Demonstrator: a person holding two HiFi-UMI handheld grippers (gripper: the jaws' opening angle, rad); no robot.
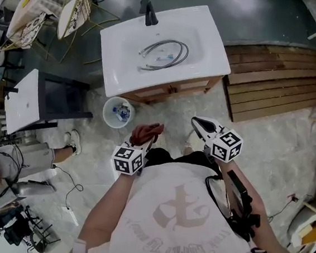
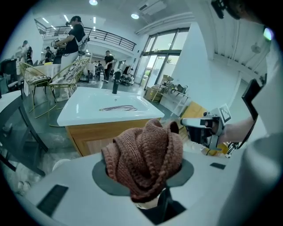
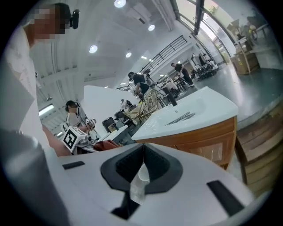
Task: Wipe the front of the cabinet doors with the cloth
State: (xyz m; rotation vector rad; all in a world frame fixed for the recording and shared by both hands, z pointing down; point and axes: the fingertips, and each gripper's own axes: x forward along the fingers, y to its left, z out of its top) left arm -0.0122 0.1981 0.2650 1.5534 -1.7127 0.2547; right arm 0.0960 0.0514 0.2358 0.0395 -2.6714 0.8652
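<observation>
A reddish-brown knitted cloth (image 1: 148, 131) (image 2: 143, 154) is bunched in my left gripper (image 1: 148, 140) (image 2: 146, 187), which is shut on it. The cloth hides the jaw tips. The wooden cabinet doors (image 1: 170, 89) (image 2: 104, 134) (image 3: 208, 143) sit under a white basin top (image 1: 124, 69), a short way ahead of both grippers. My right gripper (image 1: 198, 123) (image 3: 142, 170) hovers to the right of the cloth with its jaws closed and holding nothing. Neither gripper touches the cabinet.
A white bucket (image 1: 118, 112) stands on the floor left of the cabinet. Stacked wooden planks (image 1: 275, 79) lie to the right. A small white table (image 1: 23, 100) and wire chairs (image 1: 75, 8) are at left. A black faucet (image 1: 149, 13) and hoses (image 1: 165, 54) rest on the basin.
</observation>
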